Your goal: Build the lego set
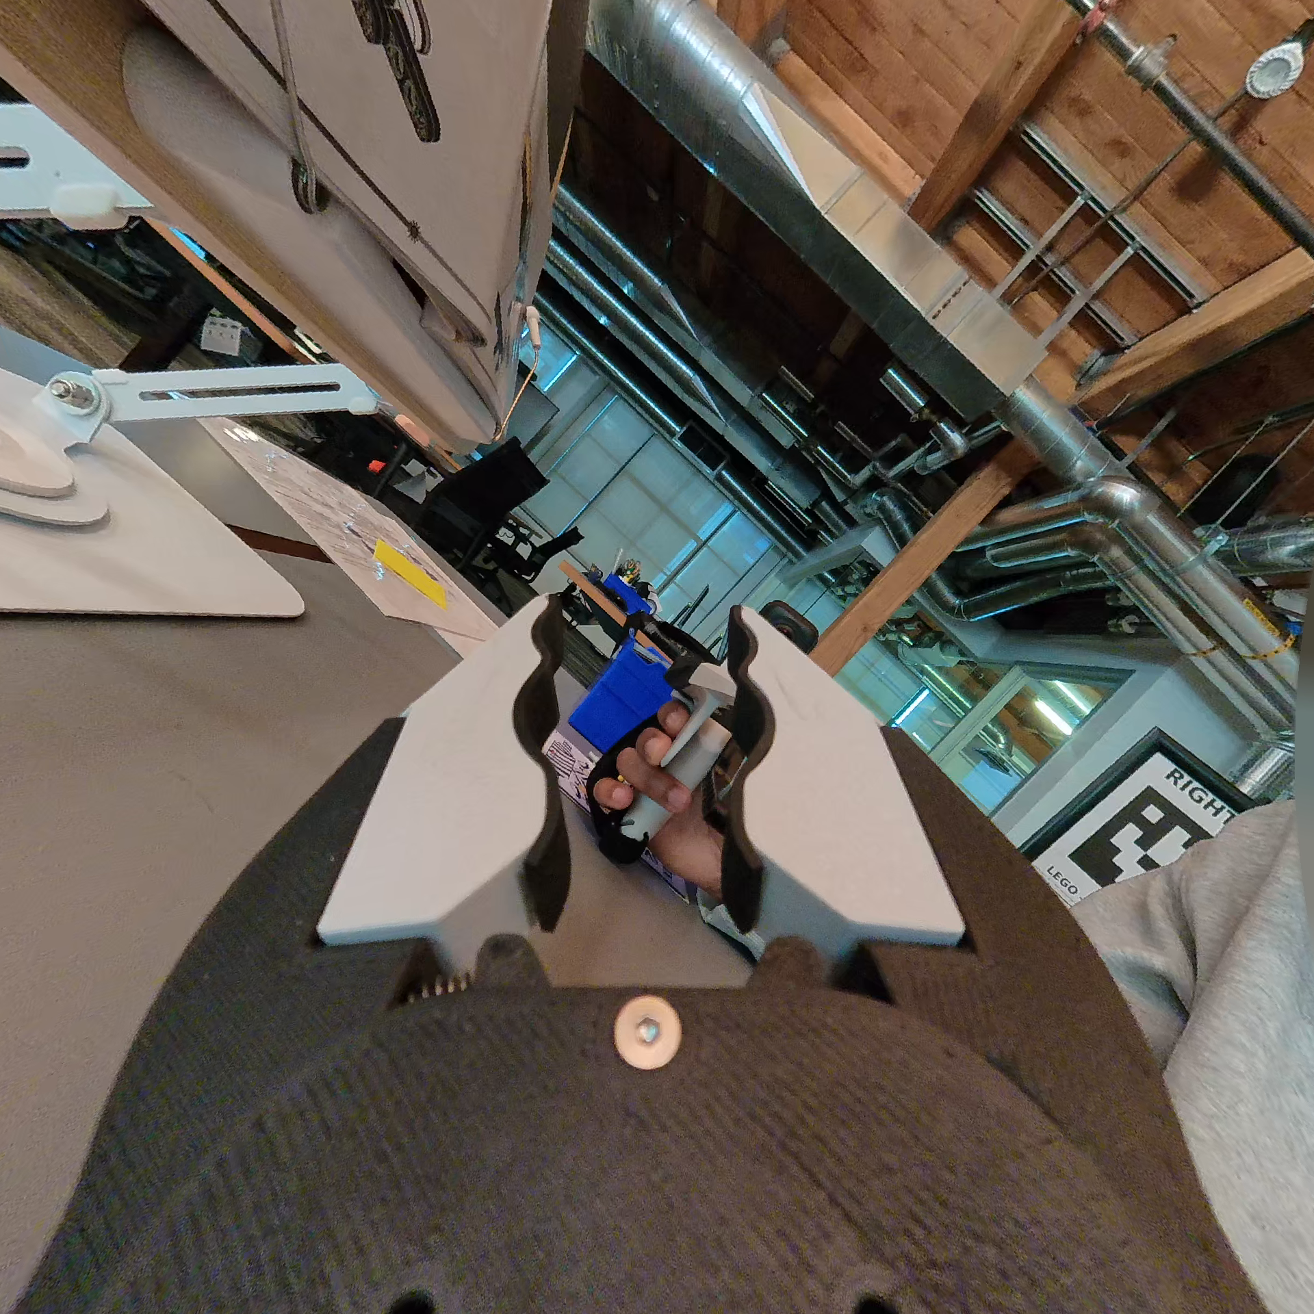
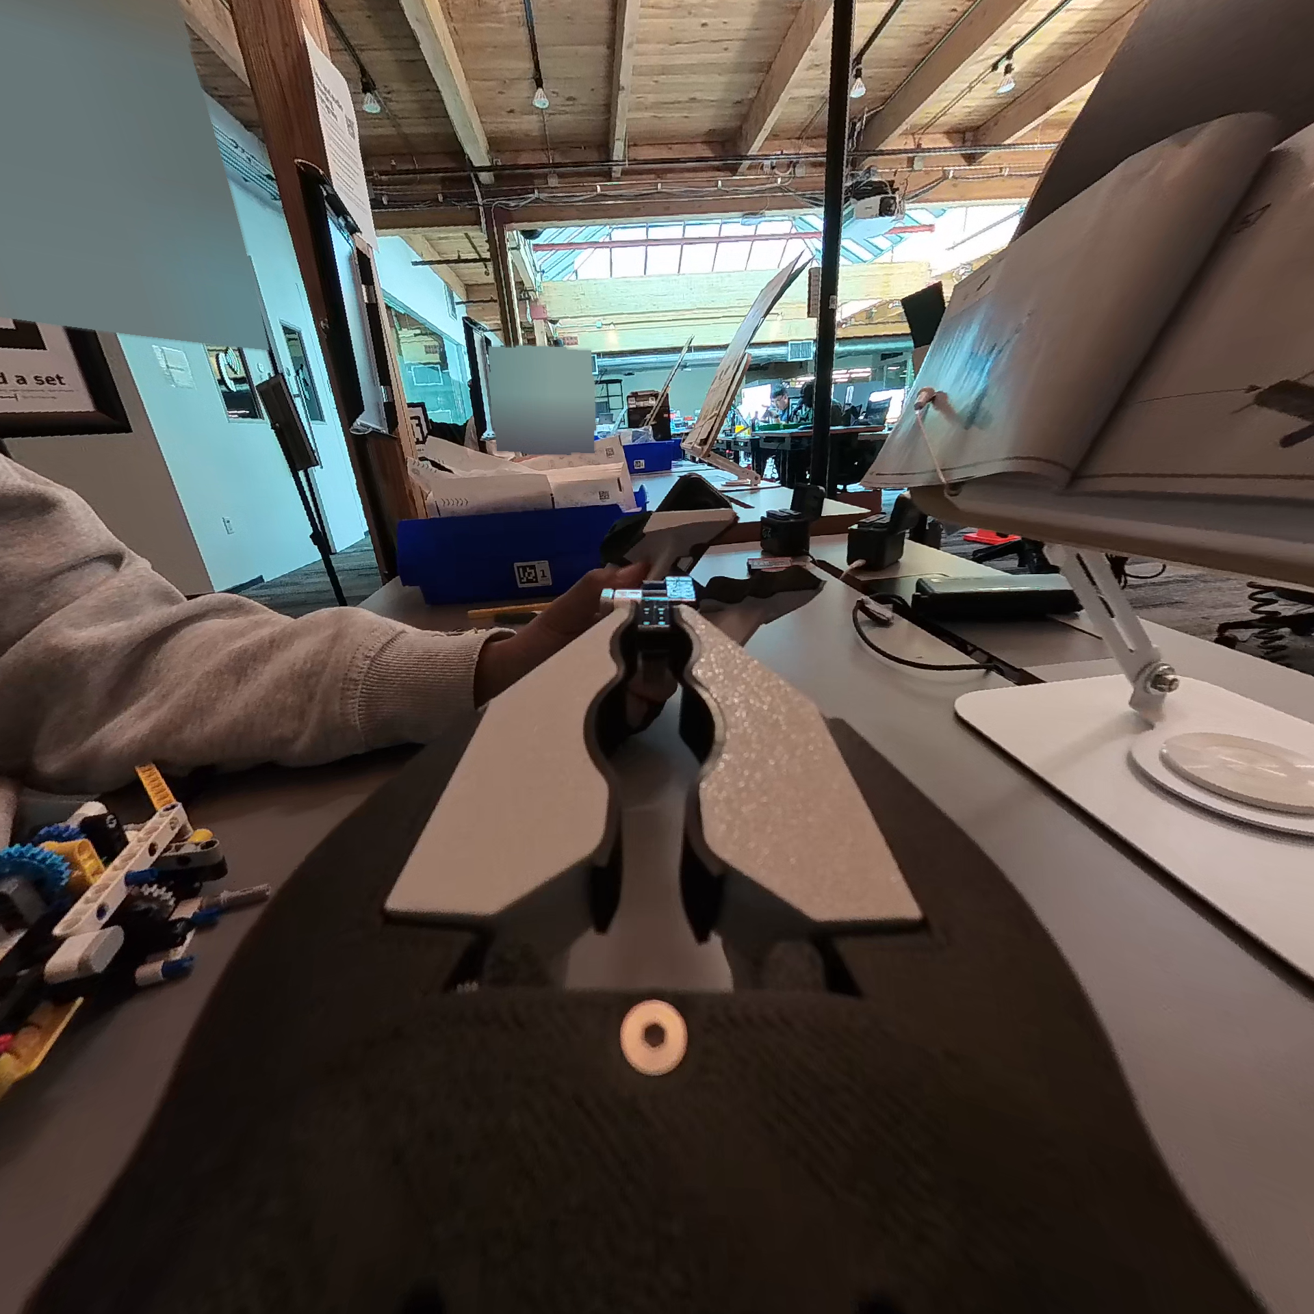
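My left gripper is open and empty, raised above the grey table and tilted up. Through its gap I see a hand around the right gripper's grey handle. My right gripper is shut on a small dark lego piece at its tips, held above the table. A partly built lego model of white, black, yellow and blue parts lies at the lower left of the right wrist view, beside a grey sleeve.
An open instruction booklet rests on a white stand on the right; it also shows in the left wrist view. A blue bin with paper bags stands at the back. Black devices and a cable lie behind the stand. There is about 10 centimeters between the tips of the two grippers. The right tips stand about 25 centimeters off the partly built lego model.
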`<action>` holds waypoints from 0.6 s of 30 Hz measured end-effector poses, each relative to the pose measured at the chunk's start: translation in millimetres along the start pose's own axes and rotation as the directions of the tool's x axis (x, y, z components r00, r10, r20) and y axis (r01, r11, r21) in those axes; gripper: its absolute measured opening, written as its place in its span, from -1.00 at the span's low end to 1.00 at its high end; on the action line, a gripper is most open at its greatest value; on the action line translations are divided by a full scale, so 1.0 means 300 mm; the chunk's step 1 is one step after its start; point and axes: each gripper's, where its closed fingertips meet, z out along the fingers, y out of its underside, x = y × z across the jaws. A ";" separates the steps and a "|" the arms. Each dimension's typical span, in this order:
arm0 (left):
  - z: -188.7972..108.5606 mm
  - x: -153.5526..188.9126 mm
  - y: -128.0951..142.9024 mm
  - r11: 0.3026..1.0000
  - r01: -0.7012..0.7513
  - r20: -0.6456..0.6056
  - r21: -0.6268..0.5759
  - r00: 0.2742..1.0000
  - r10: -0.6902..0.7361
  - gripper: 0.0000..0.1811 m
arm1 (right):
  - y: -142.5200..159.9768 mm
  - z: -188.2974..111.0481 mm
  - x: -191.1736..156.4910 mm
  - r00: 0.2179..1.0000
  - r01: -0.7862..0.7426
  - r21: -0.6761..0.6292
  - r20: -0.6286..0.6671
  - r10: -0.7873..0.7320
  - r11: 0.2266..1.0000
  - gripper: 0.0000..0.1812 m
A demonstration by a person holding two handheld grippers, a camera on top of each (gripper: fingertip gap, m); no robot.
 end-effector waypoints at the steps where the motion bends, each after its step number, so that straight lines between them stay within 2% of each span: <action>1: 0.000 0.000 0.000 1.000 0.000 0.001 0.000 1.000 0.000 -0.52 | 0.001 0.001 0.000 1.000 0.001 -0.002 0.000 -0.001 1.000 -0.94; 7: -0.003 -0.001 -0.004 1.000 -0.027 0.020 0.004 0.999 0.027 -0.51 | -0.001 0.003 0.004 1.000 -0.003 0.003 -0.009 0.003 1.000 -0.95; 9: -0.012 -0.004 -0.015 0.995 -0.098 0.076 0.015 0.992 0.097 -0.45 | -0.010 -0.002 0.023 0.999 0.005 0.025 -0.046 -0.004 1.000 -0.94; 11: -0.037 -0.022 -0.054 0.977 -0.204 0.203 0.052 0.961 0.190 -0.33 | -0.023 -0.014 0.047 0.994 0.038 0.051 -0.100 -0.032 0.998 -0.95; 14: -0.104 -0.059 -0.150 0.913 -0.400 0.491 0.076 0.812 0.315 -0.18 | -0.040 -0.041 0.088 0.981 0.066 0.075 -0.185 -0.051 0.995 -0.94; 18: -0.080 -0.028 -0.243 0.787 -0.616 0.668 -0.039 0.569 0.479 -0.04 | -0.072 -0.076 0.124 0.968 0.076 0.122 -0.247 -0.044 0.990 -0.95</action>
